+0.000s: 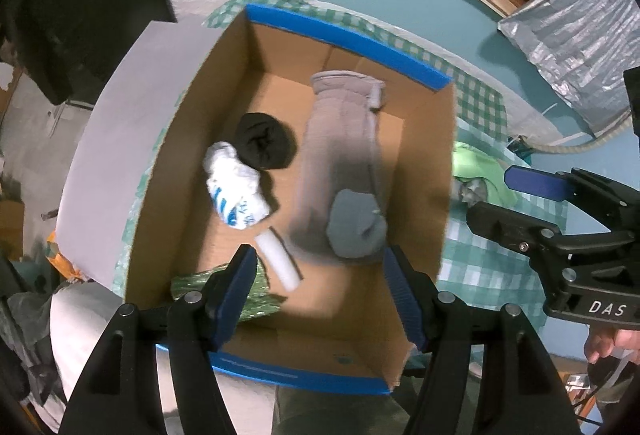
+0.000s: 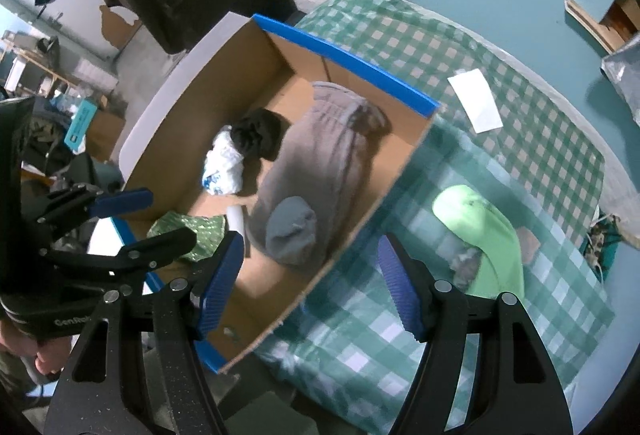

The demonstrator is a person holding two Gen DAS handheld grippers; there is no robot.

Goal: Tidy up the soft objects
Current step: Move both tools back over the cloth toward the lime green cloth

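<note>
now, your left gripper [image 1: 320,291] hangs with its jaws apart and empty over the near end of the box [image 1: 424,171], and your right gripper [image 2: 312,283] is just as wide and empty above the box's right wall. the box holds a grey ball [image 1: 356,231] resting on the towel [image 1: 340,155], with a white bundle [image 1: 236,187] touching a black one [image 1: 266,147] further in, so the likely next pick is the green cloth [image 2: 484,231] out on the checked cover [image 2: 552,139] right of the box. swing the right gripper clear of the wall, come down over the cloth's bunched middle and close on a thick fold, not a thin edge.
</note>
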